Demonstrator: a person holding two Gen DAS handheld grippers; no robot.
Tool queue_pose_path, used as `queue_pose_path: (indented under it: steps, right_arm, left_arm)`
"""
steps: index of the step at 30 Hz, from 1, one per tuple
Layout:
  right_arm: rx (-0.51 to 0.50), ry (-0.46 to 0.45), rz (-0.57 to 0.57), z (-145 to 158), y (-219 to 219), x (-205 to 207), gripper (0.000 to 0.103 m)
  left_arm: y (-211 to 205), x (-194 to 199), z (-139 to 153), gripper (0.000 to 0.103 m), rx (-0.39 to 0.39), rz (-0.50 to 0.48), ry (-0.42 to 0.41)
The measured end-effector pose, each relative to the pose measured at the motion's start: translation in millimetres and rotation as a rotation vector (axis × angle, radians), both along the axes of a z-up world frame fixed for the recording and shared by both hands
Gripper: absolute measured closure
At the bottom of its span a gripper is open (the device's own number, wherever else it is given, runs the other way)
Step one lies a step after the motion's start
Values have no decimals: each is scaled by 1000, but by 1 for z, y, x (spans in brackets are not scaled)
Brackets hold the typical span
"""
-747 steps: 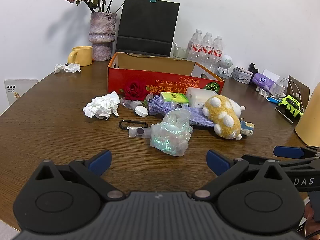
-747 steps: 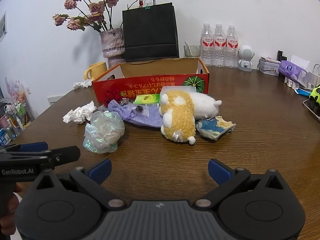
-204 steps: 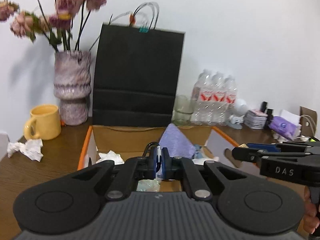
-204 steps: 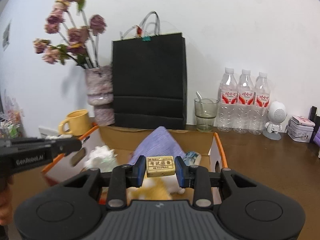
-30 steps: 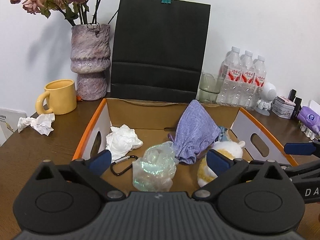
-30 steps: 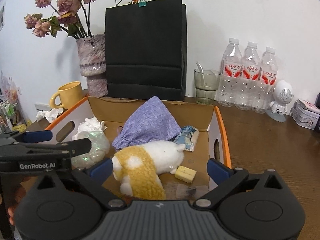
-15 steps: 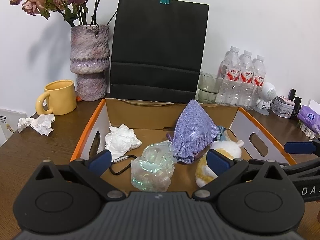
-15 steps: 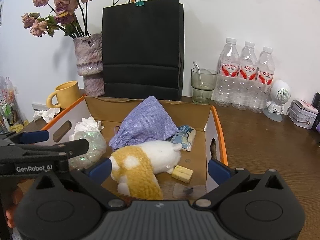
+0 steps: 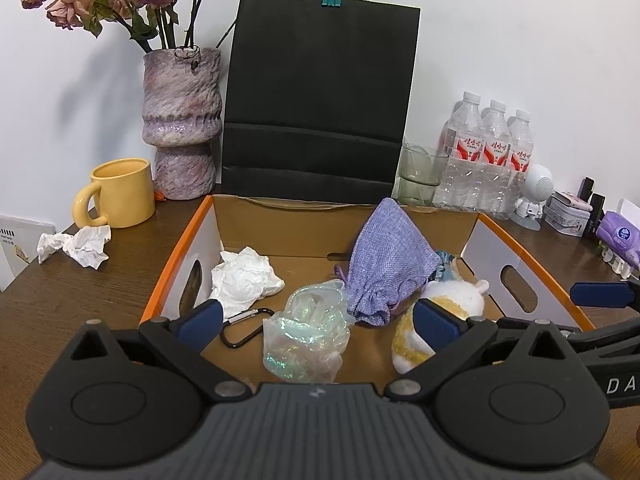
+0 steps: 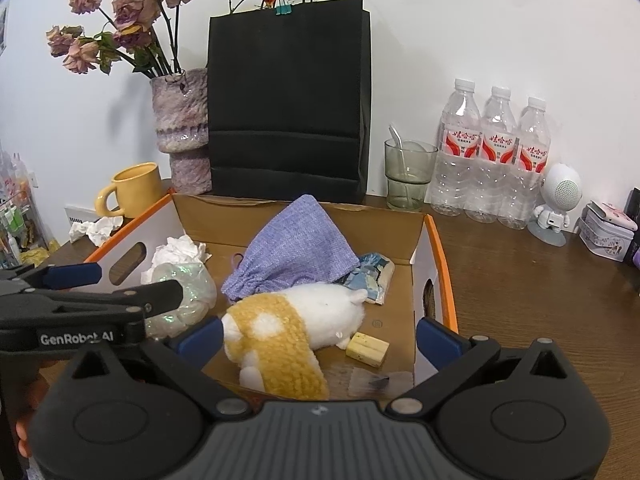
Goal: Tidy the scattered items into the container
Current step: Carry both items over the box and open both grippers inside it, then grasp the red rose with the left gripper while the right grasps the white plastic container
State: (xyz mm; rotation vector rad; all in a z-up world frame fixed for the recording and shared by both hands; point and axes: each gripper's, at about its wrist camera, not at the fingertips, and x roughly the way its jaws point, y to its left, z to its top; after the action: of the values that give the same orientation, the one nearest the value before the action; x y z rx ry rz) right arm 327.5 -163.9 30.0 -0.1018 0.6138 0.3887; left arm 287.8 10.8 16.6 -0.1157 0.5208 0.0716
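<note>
The left gripper (image 9: 316, 322) hovers over the near edge of the cardboard box (image 9: 500, 228) with its blue-tipped fingers spread wide and nothing between them. The right gripper (image 10: 318, 334) hangs just to its right at much the same height, fingers equally far apart and empty.

Straight ahead of the left gripper, between its fingertips, sits the crumpled iridescent plastic bag (image 9: 306, 338) on the box floor. Just left of it, by the left fingertip, lies a black carabiner (image 9: 244, 328), and beyond that a wad of white tissue (image 9: 244, 278) near the box's left wall. Ahead and slightly right, the purple drawstring pouch (image 9: 386, 270) leans toward the back wall, with a blue-printed packet (image 10: 374, 276) tucked at its right side.

Directly in front of the right gripper lies the white and yellow plush toy (image 10: 294, 326) on its side, touching the pouch's lower edge. Just right of the plush, near the right fingertip, rests a small yellow eraser block (image 10: 367, 349); close below it is a small clear packet (image 10: 378, 384) with something dark inside, too blurred to identify.

Outside the box, well to the left of both tools, another crumpled tissue (image 9: 78, 244) lies on the wooden table (image 10: 540, 300) just in front of a yellow mug (image 9: 120, 198).
</note>
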Motion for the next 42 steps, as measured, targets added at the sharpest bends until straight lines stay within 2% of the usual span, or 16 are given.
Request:
queue_pose_path:
  steps: [16,30,42]
  right_arm:
    - [4,-28,5,10,0,-12,0]
    - [17,-76,15,20,-4,-66,0]
    - [7,-38,-11,0,-15,-111,0]
  left_arm:
    - [2,-10,8,0,-19,-1,-18]
    - [20,-68,18,0,-38,-13,-48]
    - [32,-118,11,0,-32,-18,-32]
